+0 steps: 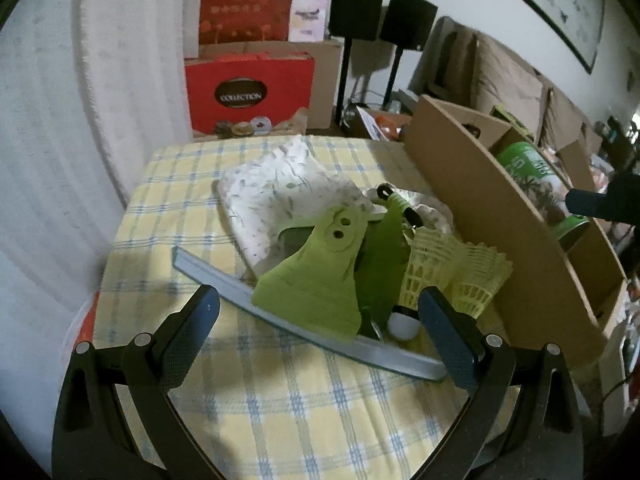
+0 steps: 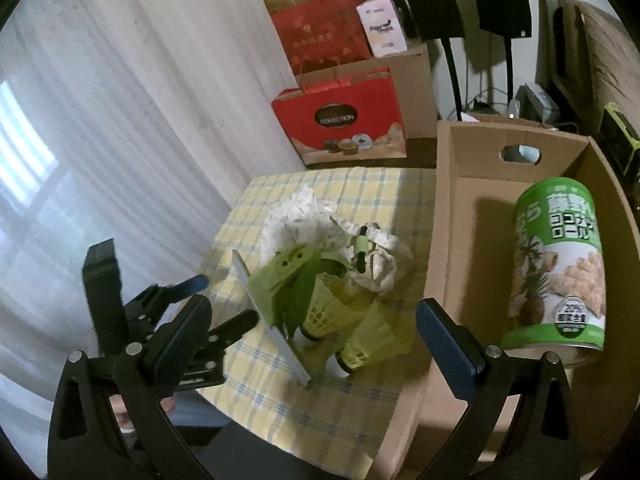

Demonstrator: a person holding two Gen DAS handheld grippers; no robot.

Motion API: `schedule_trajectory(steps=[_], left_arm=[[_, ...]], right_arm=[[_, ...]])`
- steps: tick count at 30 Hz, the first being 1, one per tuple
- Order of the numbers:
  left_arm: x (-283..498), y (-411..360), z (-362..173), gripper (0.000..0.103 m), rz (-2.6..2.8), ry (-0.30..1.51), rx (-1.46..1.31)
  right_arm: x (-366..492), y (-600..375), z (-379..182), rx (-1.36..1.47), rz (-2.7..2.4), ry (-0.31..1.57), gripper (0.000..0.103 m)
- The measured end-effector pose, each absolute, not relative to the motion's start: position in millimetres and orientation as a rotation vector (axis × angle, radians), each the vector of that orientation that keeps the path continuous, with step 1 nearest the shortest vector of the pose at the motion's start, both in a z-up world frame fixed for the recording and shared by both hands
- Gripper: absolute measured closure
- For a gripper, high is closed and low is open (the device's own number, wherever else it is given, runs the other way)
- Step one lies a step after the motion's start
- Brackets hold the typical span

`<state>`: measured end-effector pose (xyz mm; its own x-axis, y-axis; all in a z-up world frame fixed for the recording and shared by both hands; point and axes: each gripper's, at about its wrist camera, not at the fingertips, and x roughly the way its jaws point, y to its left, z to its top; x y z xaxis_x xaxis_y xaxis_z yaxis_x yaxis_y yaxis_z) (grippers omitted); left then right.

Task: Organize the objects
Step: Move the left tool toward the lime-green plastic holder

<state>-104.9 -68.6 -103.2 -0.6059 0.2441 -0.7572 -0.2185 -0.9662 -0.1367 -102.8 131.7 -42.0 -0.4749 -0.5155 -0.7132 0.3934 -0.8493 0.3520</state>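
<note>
A green window squeegee [image 1: 316, 280] with a grey blade [image 1: 312, 324] lies on the checked tablecloth [image 1: 280, 400], over a white patterned cloth [image 1: 276, 200]. Two yellow shuttlecocks [image 1: 452, 272] lie beside it, next to a cardboard box [image 1: 500, 232]. My left gripper [image 1: 320, 328] is open, its fingers on either side of the blade. In the right wrist view the squeegee [image 2: 280, 284] and shuttlecocks [image 2: 348, 320] sit left of the box [image 2: 452, 216], which holds a green can [image 2: 560, 264]. My right gripper [image 2: 316, 344] is open and empty above the table's front edge. The left gripper [image 2: 220, 304] shows there too.
Red gift boxes [image 1: 248, 92] and bags stand behind the table. Two black speakers on stands [image 1: 380, 12] are at the back. A white curtain [image 1: 60, 160] hangs on the left. A small green and black clip [image 1: 396, 200] lies on the cloth.
</note>
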Motion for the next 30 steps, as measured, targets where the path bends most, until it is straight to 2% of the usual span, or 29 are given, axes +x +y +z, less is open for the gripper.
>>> schedule_trajectory(steps=[6, 9, 11, 14, 20, 27, 29, 30], left_arm=[[-122, -59, -113, 0.006, 2.580, 0.033, -1.245], [-132, -57, -119, 0.015, 2.557, 0.068, -1.259], [-137, -56, -123, 0.027, 2.546, 0.091, -1.278], [-140, -56, -128, 0.039, 2.531, 0.099, -1.293], [-142, -57, -131, 0.046, 2.526, 0.118, -1.281], [-149, -52, -130, 0.045, 2.496, 0.163, -1.291], [-148, -51, -129, 0.053, 2.513, 0.191, -1.274], [-147, -51, -129, 0.053, 2.516, 0.194, -1.267]], right_arm=[[-101, 124, -47, 1.197, -2.288, -0.152, 0.001], [-97, 120, -46, 1.188, -2.307, -0.107, 0.001], [-95, 119, -46, 1.187, -2.310, -0.094, 0.001], [-95, 118, -47, 1.191, -2.305, -0.088, 0.001], [-93, 118, -50, 1.205, -2.296, -0.078, 0.001], [-92, 116, -58, 1.224, -2.285, -0.072, 0.001], [-91, 115, -59, 1.229, -2.284, -0.068, 0.001], [-90, 115, -59, 1.230, -2.282, -0.063, 0.001]])
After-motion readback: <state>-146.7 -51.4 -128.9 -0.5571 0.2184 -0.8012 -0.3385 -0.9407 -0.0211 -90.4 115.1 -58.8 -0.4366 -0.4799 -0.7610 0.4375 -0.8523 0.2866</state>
